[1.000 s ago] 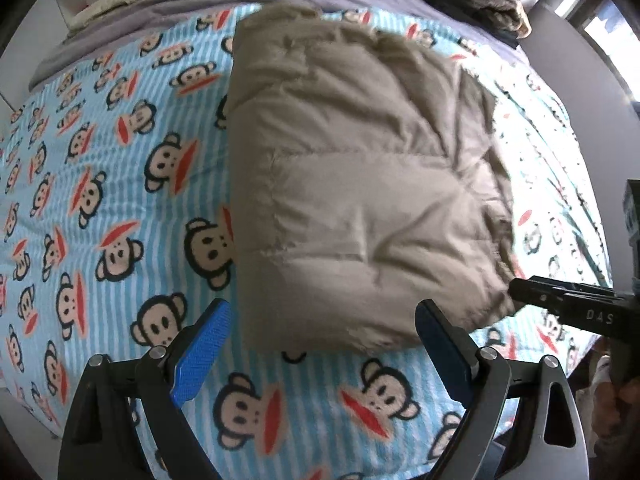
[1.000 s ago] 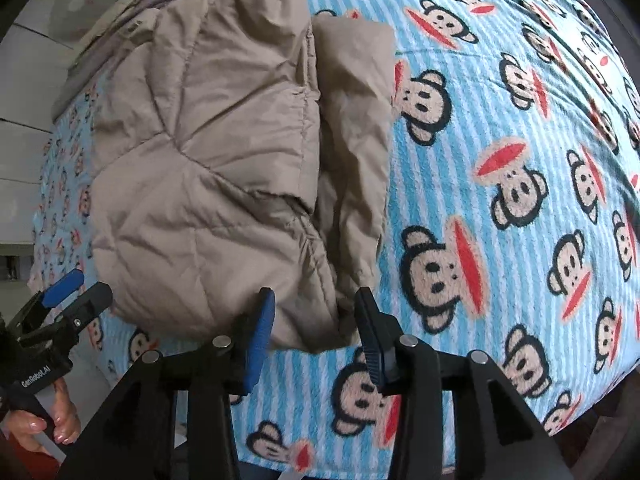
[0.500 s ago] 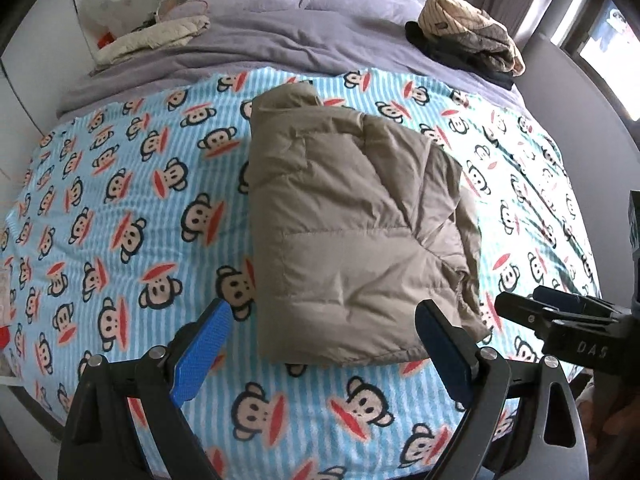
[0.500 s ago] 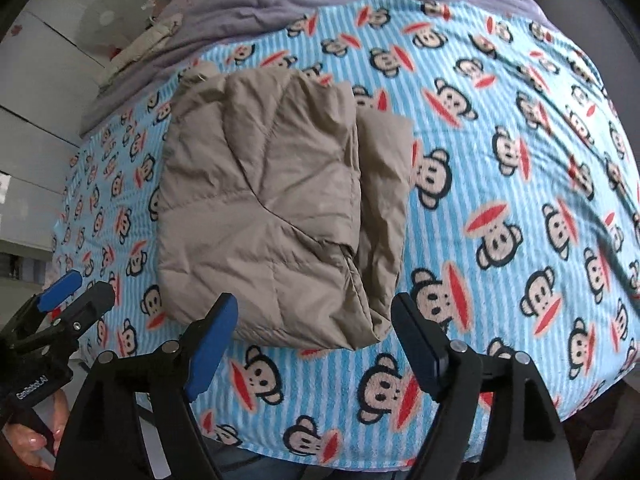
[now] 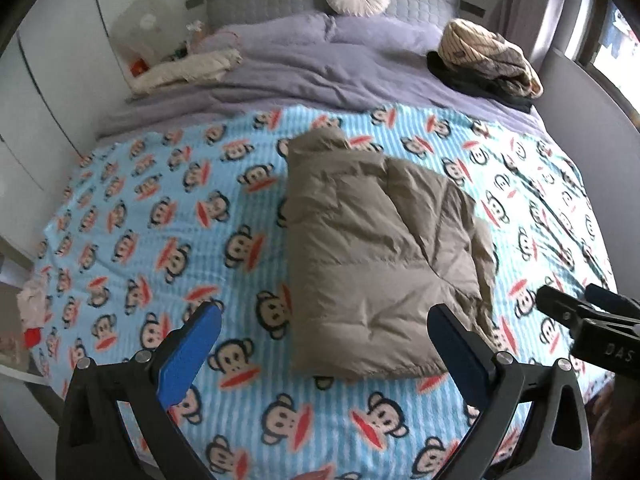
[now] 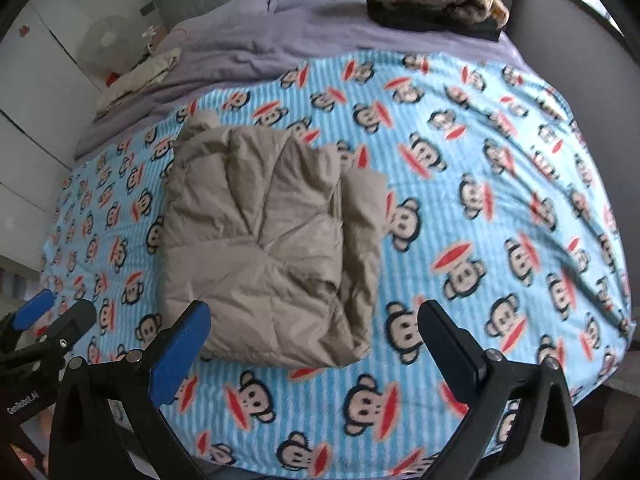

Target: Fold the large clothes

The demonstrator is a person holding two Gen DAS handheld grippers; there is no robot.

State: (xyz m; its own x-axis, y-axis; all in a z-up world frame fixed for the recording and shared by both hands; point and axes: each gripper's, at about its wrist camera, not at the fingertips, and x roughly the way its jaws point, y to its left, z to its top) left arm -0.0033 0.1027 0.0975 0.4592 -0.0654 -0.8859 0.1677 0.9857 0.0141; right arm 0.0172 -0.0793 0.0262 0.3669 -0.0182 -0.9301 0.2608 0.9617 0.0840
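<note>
Jacket (image 5: 380, 264): beige, quilted, folded into a puffy rectangle on the monkey-print blanket (image 5: 160, 220).
Left gripper (image 5: 324, 344): jaws wide, just opened further, empty.
Right gripper (image 6: 316, 344): jaws wide, just opened, empty.

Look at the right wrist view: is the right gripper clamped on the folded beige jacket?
No: the right gripper is wide open, with nothing pressed between its fingers, and the folded beige jacket lies free on the monkey-print blanket.

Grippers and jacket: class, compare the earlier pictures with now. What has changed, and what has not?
Both grippers pulled up and back from the folded tan jacket. The right gripper has just been opening its jaws, nothing between them; the left gripper widened slightly. The jacket stays folded on the monkey blanket.
</note>
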